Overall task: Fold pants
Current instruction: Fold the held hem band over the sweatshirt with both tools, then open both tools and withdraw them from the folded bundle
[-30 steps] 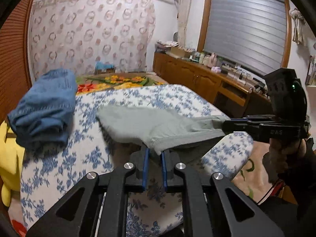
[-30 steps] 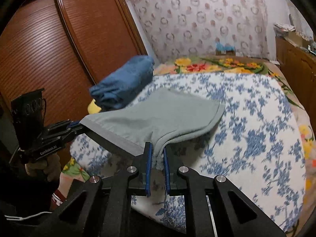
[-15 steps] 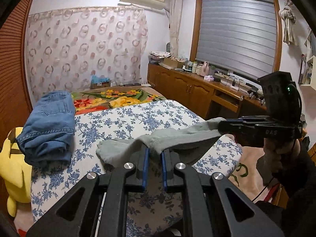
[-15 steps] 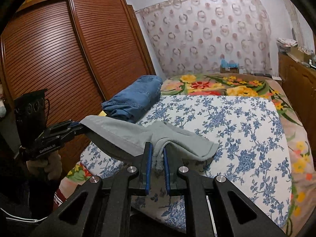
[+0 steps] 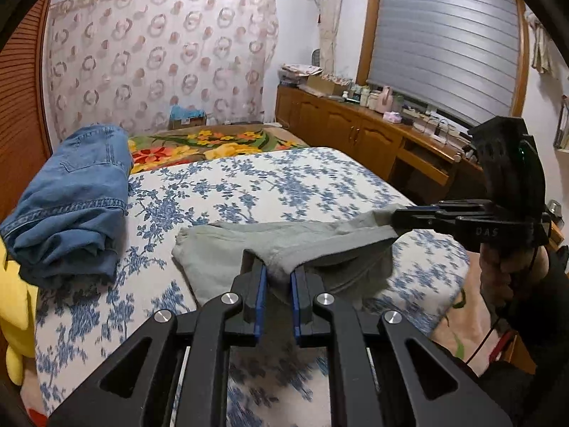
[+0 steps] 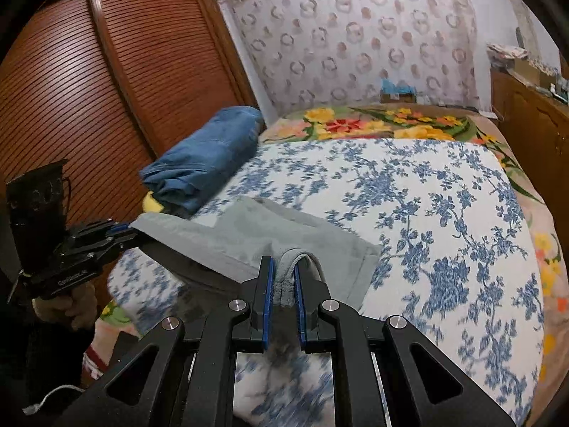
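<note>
The grey pants (image 5: 227, 249) lie doubled over on the blue-flowered bed cover (image 5: 284, 185), near its front edge. My left gripper (image 5: 276, 270) is shut on one near corner of the upper layer, with bunched cloth between its blue pads. Off to the right, the right gripper (image 5: 394, 219) pinches the other corner, so the near edge sags between the two. In the right wrist view the right gripper (image 6: 283, 270) is shut on a thick fold of the pants (image 6: 249, 231). The left gripper (image 6: 131, 229) holds the left corner there.
Folded blue jeans (image 5: 71, 206) sit at the bed's left edge over a yellow plush toy (image 5: 14, 302). A bright floral blanket (image 5: 213, 146) covers the far end. Louvred wardrobe doors (image 6: 89, 106) stand on the left, and a cluttered wooden cabinet (image 5: 355, 131) on the right.
The pants were stretched out flat in the air above the bed. Their far part has come down onto the cover, and both grippers have sunk with the near edge, still gripping it.
</note>
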`<state>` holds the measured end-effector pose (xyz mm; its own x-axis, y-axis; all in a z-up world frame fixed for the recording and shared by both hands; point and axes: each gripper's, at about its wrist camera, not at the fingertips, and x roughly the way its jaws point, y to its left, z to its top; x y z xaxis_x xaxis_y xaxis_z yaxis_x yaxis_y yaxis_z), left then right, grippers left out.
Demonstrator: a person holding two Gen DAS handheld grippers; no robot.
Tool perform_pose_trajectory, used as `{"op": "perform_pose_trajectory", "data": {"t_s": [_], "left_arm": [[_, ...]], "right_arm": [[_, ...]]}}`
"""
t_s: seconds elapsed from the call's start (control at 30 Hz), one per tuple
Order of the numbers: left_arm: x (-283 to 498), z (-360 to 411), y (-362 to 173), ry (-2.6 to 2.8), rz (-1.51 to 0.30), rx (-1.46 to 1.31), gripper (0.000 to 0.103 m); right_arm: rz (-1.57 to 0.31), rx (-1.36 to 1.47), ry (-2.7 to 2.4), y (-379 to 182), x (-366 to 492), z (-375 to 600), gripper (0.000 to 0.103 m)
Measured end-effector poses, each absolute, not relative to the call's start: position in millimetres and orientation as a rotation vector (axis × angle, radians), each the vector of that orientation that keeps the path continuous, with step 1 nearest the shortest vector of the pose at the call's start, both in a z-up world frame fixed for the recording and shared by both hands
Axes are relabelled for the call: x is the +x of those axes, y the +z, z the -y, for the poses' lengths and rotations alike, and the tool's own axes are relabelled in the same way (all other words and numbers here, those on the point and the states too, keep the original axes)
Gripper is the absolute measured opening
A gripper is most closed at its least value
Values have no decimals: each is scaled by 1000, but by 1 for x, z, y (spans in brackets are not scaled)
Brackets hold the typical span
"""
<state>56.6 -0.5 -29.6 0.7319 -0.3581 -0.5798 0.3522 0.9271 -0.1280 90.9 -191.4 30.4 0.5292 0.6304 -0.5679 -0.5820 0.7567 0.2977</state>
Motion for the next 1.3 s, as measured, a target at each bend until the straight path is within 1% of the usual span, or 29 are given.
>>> {"op": "perform_pose_trajectory", "data": {"t_s": [0.17,0.47,0.87,0.93,1.03,1.07,1.1,1.17,1.3], "left_arm": [[84,-2,-38,-371,-650,-10,12],[105,1,-38,-337,-649,3,12],[109,1,-46,-314,-674,20,12],[109,0,-45,-319,-676,19,14],[104,-1,-42,-320,-665,16,21],[101,-2,-40,-315,-657,15,28],[101,-3,-39,-311,-652,14,38],[99,-8,-37,-321,-642,-1,51],[95,-13,-42,-321,-656,-19,57]], "right_arm": [[-728,91,698,19,120,181,11],[-709,82,666,11,143,169,11],[-728,36,655,3,160,157,11],[-729,24,651,2,160,155,11],[-736,15,645,-1,161,153,11],[-737,14,644,-1,161,153,11],[-737,10,642,-1,162,153,11],[-738,3,640,-1,164,152,11],[-732,-14,635,1,168,148,11]]}}
